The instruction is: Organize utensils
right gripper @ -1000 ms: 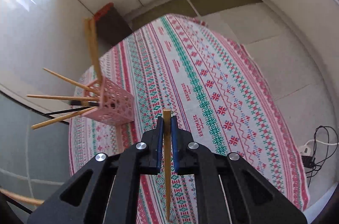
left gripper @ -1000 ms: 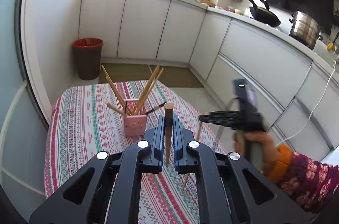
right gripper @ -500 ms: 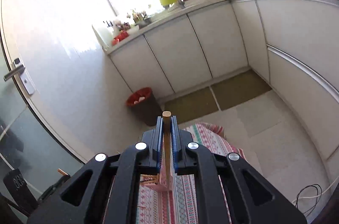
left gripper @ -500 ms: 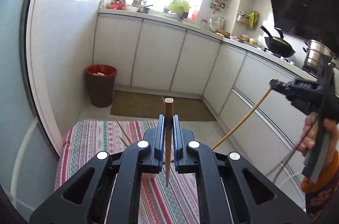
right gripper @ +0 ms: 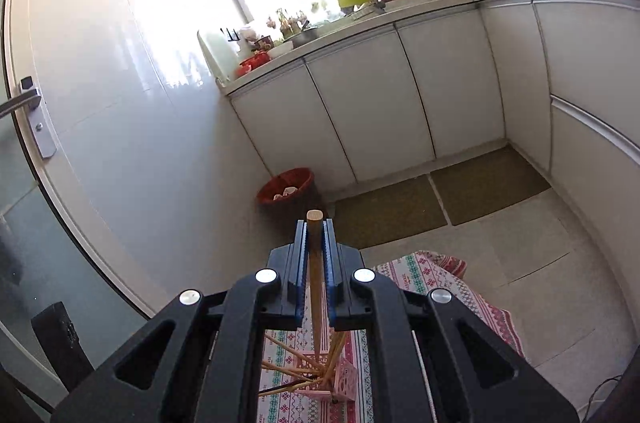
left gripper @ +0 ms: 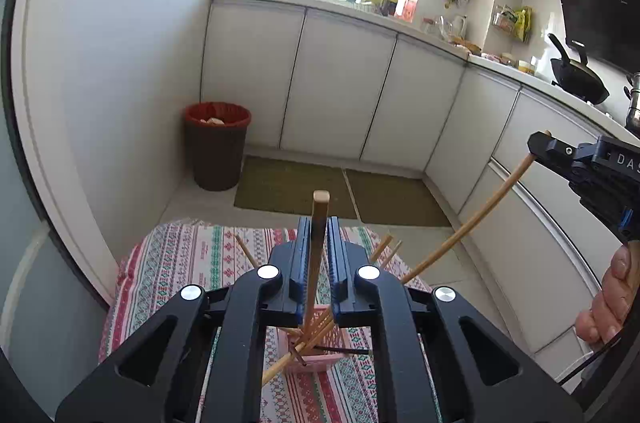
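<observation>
Two grippers, each with a chopstick. Left gripper (left gripper: 319,235): jaws easing apart, left chopstick (left gripper: 316,263) upright between them, tip over the pink holder (left gripper: 316,351) below. Right gripper (right gripper: 315,239) pinches the right chopstick (right gripper: 315,287) above that holder. Beyond: striped tablecloth (left gripper: 180,263), red bin (left gripper: 217,143).

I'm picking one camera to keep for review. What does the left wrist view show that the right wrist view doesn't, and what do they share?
Only the left wrist view shows the right claw from outside, gripping its long chopstick, and the person's hand. Only the right wrist view shows the door handle. Both share the pink holder of chopsticks on the patterned cloth, the red bin, and a chopstick between that camera's own jaws; the left claw is opening.
</observation>
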